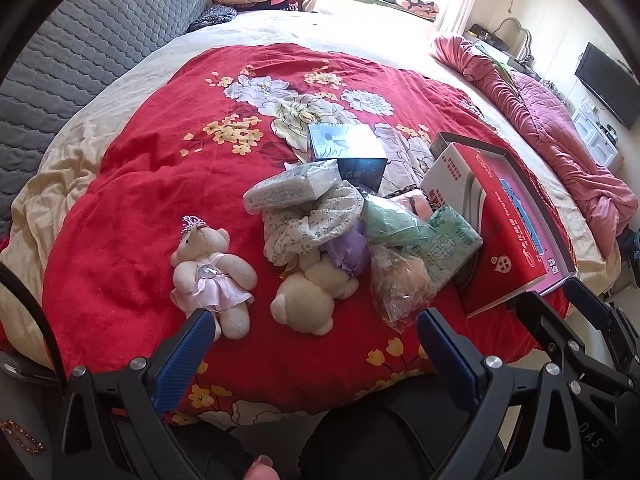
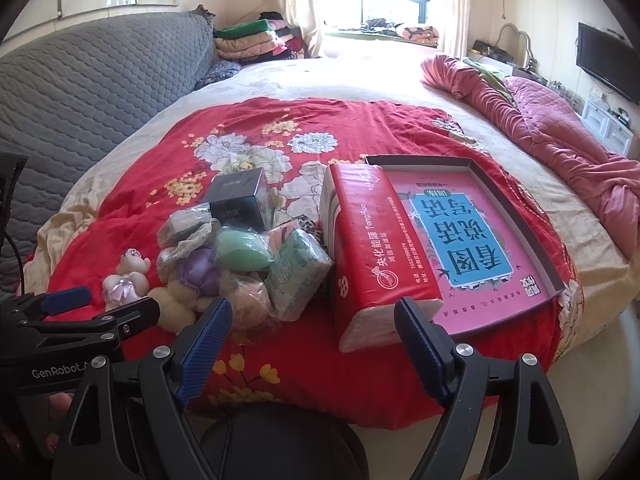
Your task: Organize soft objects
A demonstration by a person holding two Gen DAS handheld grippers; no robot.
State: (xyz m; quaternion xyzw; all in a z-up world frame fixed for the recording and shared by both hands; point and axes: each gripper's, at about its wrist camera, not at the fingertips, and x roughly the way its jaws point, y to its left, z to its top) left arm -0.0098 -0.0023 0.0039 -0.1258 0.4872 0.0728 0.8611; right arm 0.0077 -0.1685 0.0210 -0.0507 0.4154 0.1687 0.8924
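Observation:
A pile of soft things lies on the red floral blanket. In it are a teddy bear in a pink dress, a cream plush bear lying face down, a floral cloth, a purple bundle, a green bundle, two tissue packs and a plastic bag with something tan inside. My left gripper hangs open just before the bears, holding nothing. My right gripper is open near the red tissue pack, which leans on the open pink-lined box.
A dark carton stands behind the pile. A rumpled pink quilt lies at the right of the bed. The grey quilted headboard rises at left, with folded blankets by the window. A TV hangs at far right.

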